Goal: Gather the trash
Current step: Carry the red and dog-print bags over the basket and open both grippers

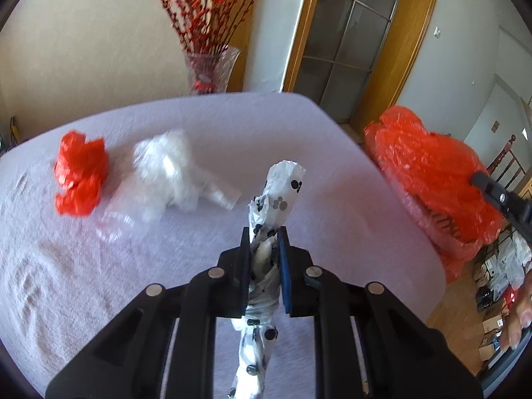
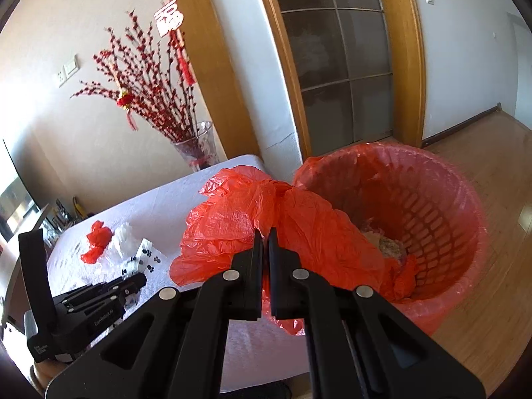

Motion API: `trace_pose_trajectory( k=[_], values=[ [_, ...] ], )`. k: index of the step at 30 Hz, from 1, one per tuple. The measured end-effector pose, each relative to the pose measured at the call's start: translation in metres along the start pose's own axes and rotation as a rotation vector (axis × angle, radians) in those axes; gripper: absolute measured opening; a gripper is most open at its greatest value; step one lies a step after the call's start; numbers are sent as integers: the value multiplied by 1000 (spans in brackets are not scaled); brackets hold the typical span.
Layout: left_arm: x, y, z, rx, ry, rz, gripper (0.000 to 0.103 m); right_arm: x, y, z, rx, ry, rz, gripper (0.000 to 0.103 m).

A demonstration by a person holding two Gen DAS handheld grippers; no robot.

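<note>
1. The table has a pale cloth.
2. The red bin liner is pinched in the clenched right gripper beside the basket.
3. The left gripper grasps the paw-print wrapper above the table.
4. The red scrap and the clear plastic lie on the cloth.

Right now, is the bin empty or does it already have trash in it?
Not empty. The right wrist view looks into the bin: a clump of trash lies at the bottom, most of the inside still bare.
</note>
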State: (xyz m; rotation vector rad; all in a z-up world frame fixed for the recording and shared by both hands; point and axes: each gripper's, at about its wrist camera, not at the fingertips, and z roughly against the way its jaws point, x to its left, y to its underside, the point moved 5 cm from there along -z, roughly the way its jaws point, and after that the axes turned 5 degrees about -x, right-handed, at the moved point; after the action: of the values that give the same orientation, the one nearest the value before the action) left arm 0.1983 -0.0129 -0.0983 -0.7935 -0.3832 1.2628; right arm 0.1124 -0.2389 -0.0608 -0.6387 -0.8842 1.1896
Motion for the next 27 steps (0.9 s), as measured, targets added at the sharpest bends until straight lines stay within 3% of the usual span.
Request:
trace_pose_trajectory(
  k=[13,27],
  values=[
    [-80,-35,10,-96,88,-104,16,-44,-4,22,-51,85,-58,3],
    [-159,-59,0,-126,228,-162,16,-93,-15,41,-126,219,-115,3]
  ],
)
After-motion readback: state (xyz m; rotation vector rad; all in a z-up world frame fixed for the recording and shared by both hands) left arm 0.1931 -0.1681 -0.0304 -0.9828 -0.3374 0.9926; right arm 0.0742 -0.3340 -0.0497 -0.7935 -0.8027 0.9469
